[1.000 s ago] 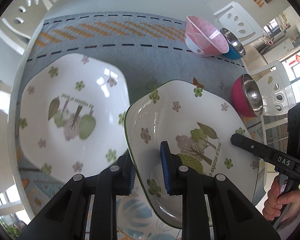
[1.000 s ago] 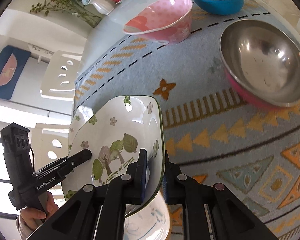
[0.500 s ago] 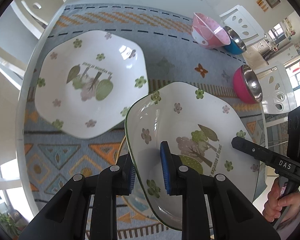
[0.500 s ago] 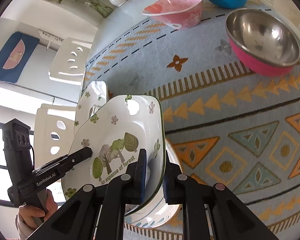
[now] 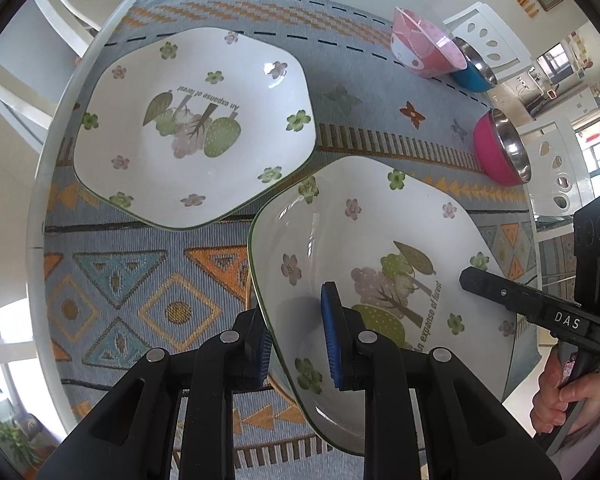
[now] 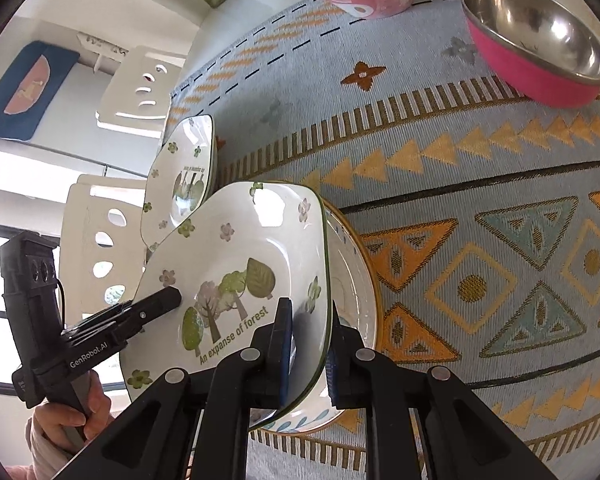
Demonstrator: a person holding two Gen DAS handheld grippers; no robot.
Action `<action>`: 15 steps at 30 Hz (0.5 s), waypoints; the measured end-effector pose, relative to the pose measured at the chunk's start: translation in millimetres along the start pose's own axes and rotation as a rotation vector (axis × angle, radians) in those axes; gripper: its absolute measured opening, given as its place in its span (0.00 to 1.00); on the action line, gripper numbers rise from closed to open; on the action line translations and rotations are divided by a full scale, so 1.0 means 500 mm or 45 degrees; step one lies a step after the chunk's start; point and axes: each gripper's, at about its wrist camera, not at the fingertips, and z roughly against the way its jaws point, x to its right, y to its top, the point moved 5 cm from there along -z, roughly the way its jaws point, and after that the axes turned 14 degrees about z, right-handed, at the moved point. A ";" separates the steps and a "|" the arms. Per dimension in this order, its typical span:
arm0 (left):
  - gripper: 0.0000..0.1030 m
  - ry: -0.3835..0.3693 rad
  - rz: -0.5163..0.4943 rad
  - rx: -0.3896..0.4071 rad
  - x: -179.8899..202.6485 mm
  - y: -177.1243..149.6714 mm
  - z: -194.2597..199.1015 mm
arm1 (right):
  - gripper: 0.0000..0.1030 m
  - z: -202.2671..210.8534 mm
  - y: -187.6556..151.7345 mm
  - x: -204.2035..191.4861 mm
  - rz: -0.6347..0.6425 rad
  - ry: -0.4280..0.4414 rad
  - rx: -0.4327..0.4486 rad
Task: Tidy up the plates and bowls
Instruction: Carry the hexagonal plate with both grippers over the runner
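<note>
Both grippers have carried the held plate (image 5: 380, 264) across the patterned cloth (image 5: 140, 292), so the second flowered plate (image 5: 196, 120), which a second ago filled the left wrist view from the left edge, now lies whole at about ten o'clock from the held one, flat on the tabletop. From the right wrist view that resting plate shows at eleven o'clock, just beyond the held plate's far edge.

The left gripper (image 5: 300, 340) has its jaws clamped on the plate's left rim, one blue pad on the inner face, the other under the edge. The right gripper (image 6: 308, 344) pinches the opposite rim the same way, jaws nearly together on the thin edge. The plate hangs tilted between them, clear of the cloth.

Directly under it sits a round plate with a gold rim (image 6: 356, 272), mostly hidden.

At one o'clock in the left view stand a pink bowl (image 5: 424, 48) and a blue steel bowl (image 5: 476, 72), touching. The magenta steel bowl (image 5: 500, 148) sits apart at two o'clock.
</note>
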 end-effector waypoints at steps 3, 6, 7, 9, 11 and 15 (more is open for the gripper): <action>0.20 0.024 0.006 -0.023 -0.006 -0.006 -0.008 | 0.13 -0.005 0.000 0.002 0.000 -0.015 -0.025; 0.19 0.084 -0.030 -0.023 -0.013 -0.017 -0.014 | 0.14 -0.015 -0.004 0.003 -0.001 -0.031 -0.079; 0.19 0.065 -0.026 -0.018 -0.015 -0.019 -0.013 | 0.14 -0.019 -0.004 0.001 0.012 -0.045 -0.092; 0.19 0.058 -0.021 -0.024 -0.016 -0.022 -0.013 | 0.15 -0.029 -0.008 0.002 0.028 -0.099 -0.131; 0.19 0.083 -0.042 -0.009 -0.012 -0.022 -0.012 | 0.15 -0.034 -0.012 0.009 -0.002 -0.089 -0.134; 0.19 0.079 -0.029 -0.015 -0.014 -0.023 -0.011 | 0.15 -0.037 -0.015 0.006 -0.008 -0.083 -0.177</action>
